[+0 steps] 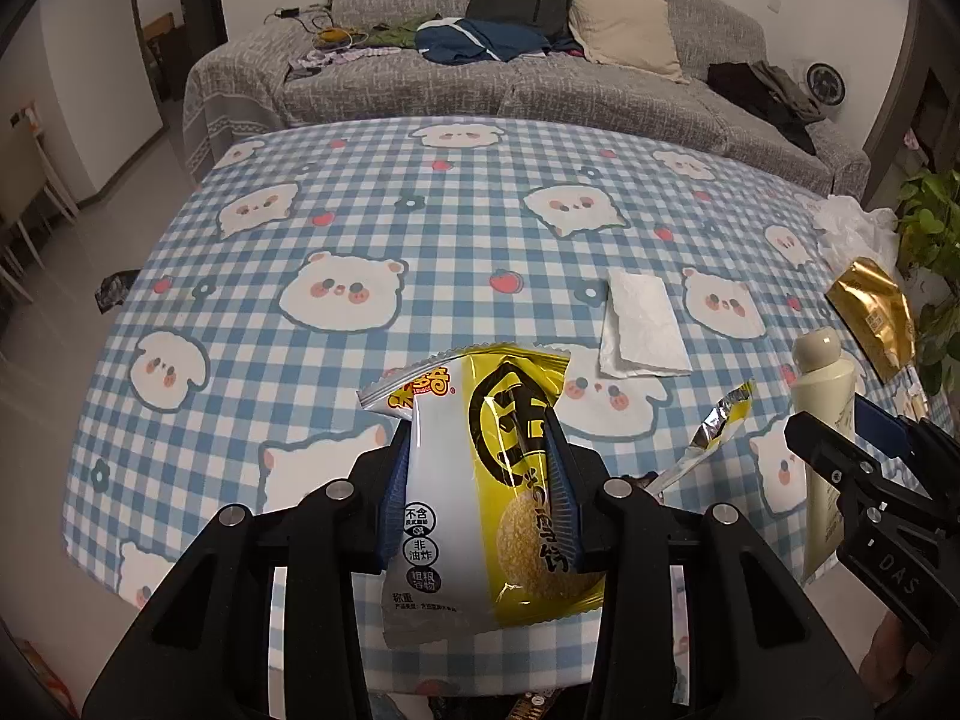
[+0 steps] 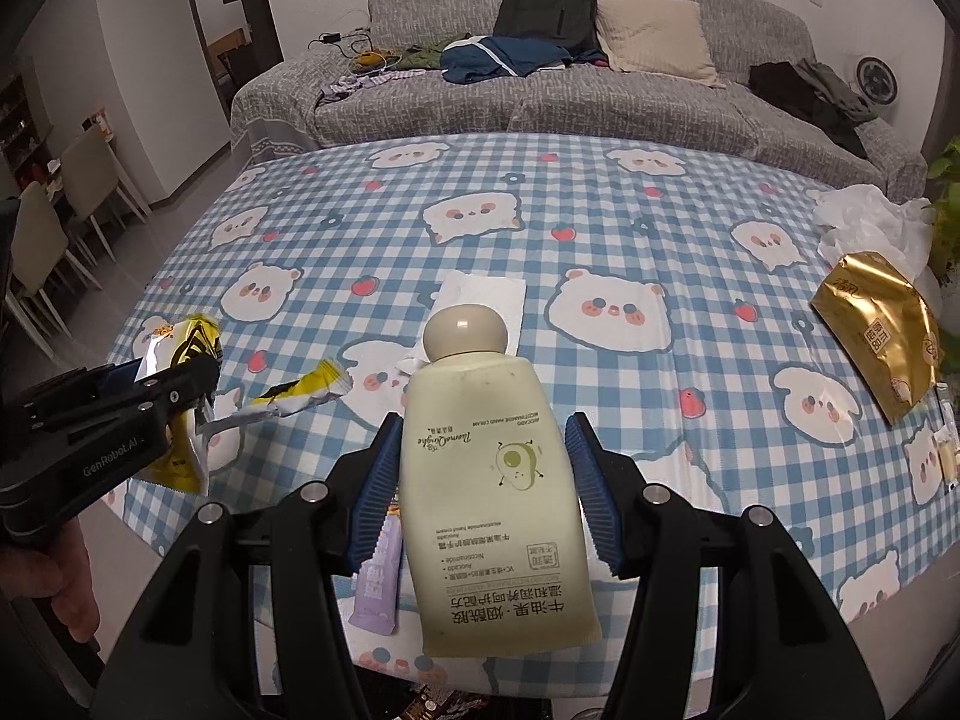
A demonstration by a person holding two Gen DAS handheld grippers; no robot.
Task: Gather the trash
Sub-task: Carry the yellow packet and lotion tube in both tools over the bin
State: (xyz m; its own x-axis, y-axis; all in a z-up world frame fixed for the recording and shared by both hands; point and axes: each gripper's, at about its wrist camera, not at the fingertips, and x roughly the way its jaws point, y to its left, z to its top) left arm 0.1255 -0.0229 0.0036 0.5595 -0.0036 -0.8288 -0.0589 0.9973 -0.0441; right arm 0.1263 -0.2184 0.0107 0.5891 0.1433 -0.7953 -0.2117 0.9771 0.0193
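Two wrappers [image 1: 480, 480] [image 1: 714, 426], one cream tube [image 2: 492, 498], each gripper holding one

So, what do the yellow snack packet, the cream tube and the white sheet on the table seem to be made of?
Snack packet: thin glossy plastic film, likely; it shines and has crimped ends.
Cream tube: soft matte plastic, probably; its printed body looks slightly dented, under a smooth round cap.
White sheet: tissue paper, apparently; dull, folded, lightly textured.

My left gripper [image 1: 480, 468] is matte black with ribbed blue pads [image 1: 564, 480] and round silver screws; "GenRobot.AI" is printed in white on its side. My right gripper [image 2: 483, 480] matches it, with "DAS" lettering on its side.
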